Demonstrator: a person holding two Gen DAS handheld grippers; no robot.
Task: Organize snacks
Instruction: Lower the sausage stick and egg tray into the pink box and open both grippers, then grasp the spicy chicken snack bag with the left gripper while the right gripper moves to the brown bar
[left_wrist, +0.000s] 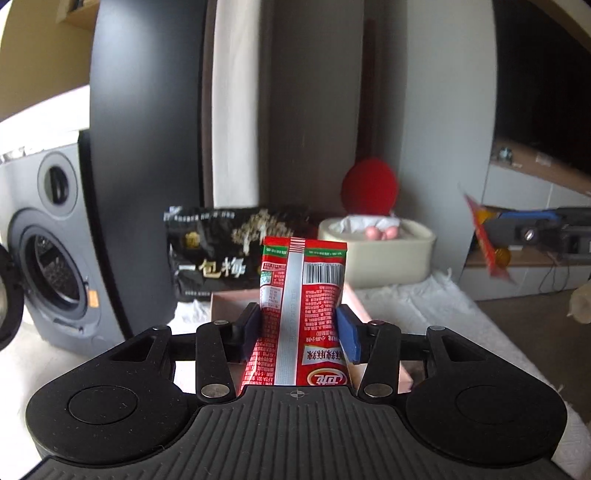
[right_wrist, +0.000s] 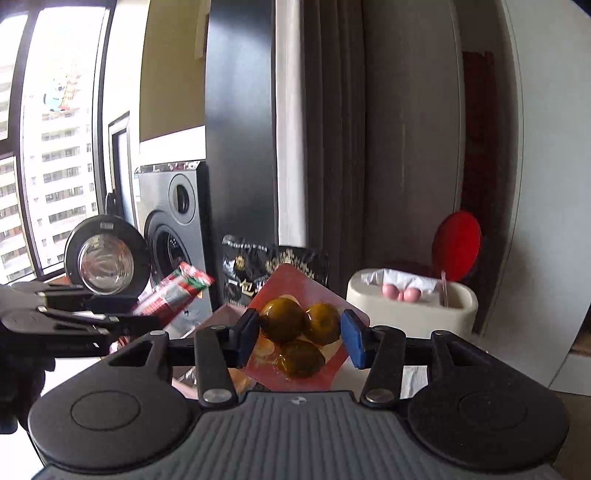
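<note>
Behind both held packets (left_wrist: 303, 310) stands a black plum bag (left_wrist: 210, 254)

The red snack packet (left_wrist: 301, 314) runs down under the left gripper's (left_wrist: 301, 328) own body, so its bottom end is out of sight, and it covers the right part of the black plum bag (left_wrist: 207, 251) behind it. Off to the right, the other packet (left_wrist: 485, 240) is just a red and orange smear, too blurred to read. From the right gripper (right_wrist: 299, 334), the egg packet (right_wrist: 295, 332) hides the pink box (right_wrist: 221, 317) almost wholly, and the left-hand packet (right_wrist: 173, 291) is streaked with blur.
</note>
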